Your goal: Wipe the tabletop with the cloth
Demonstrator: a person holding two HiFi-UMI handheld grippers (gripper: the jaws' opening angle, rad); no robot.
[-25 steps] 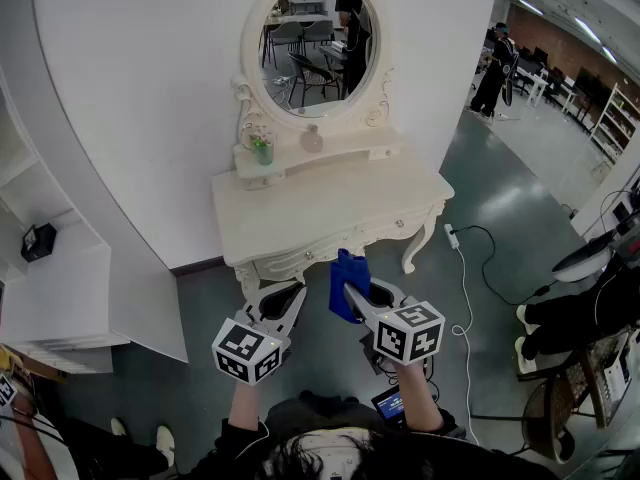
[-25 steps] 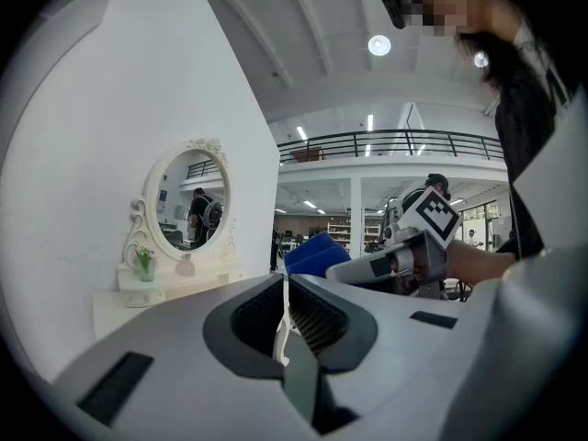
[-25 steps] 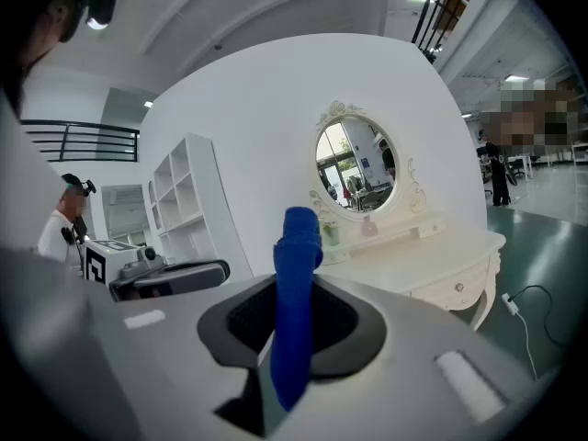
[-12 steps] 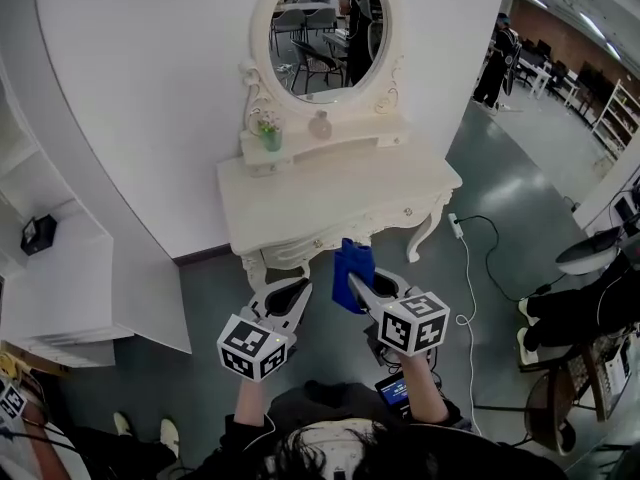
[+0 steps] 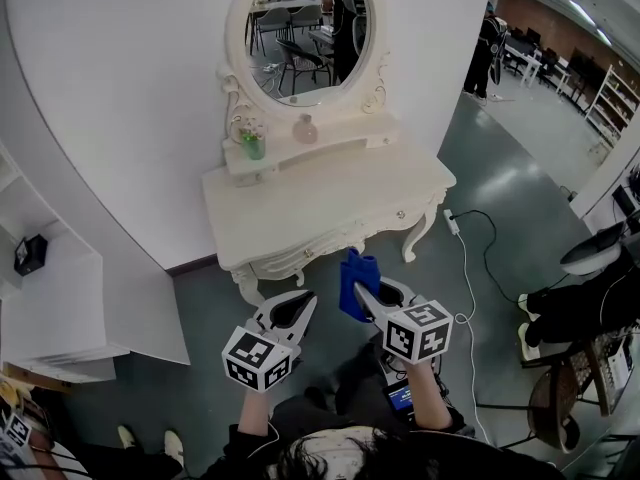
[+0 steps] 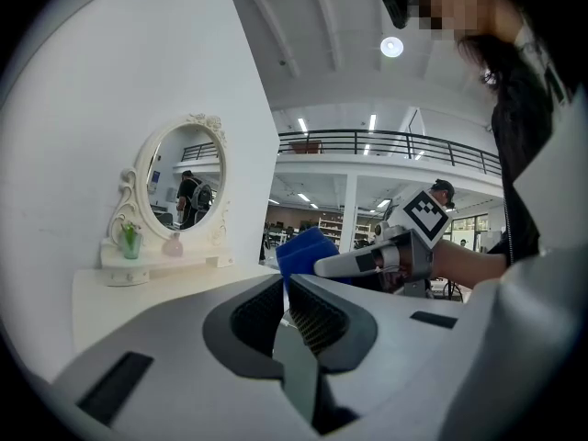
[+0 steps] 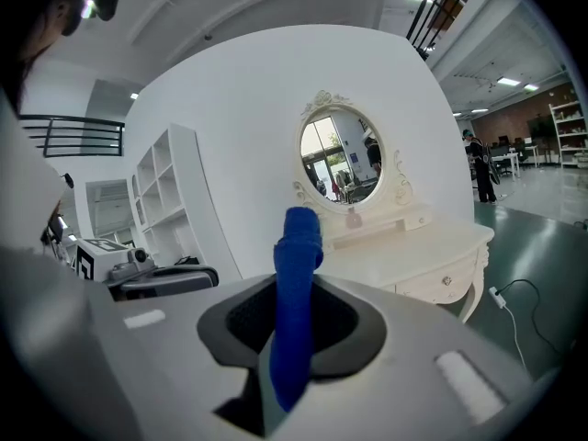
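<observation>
A blue cloth [image 5: 356, 280] [image 7: 295, 310] [image 6: 304, 249] stands up out of my right gripper [image 5: 368, 298] [image 7: 292, 329], whose jaws are shut on it. The gripper hangs over the floor just in front of the cream dressing table [image 5: 330, 203] [image 7: 432, 246] [image 6: 138, 297], short of its front edge. Beside it, my left gripper [image 5: 290, 313] [image 6: 283, 306] is shut with nothing between its jaws, also in front of the table.
An oval mirror [image 5: 300, 28] rises at the back of the table, with a green vase [image 5: 254, 146] and a small pink bottle [image 5: 306, 130] on its shelf. White shelving [image 5: 40, 298] stands at the left. A cable and power strip [image 5: 452, 230] lie on the floor at right.
Both grippers and the view have shifted slightly; the table now sits a little more to the left. The cloth stays held in the right gripper.
</observation>
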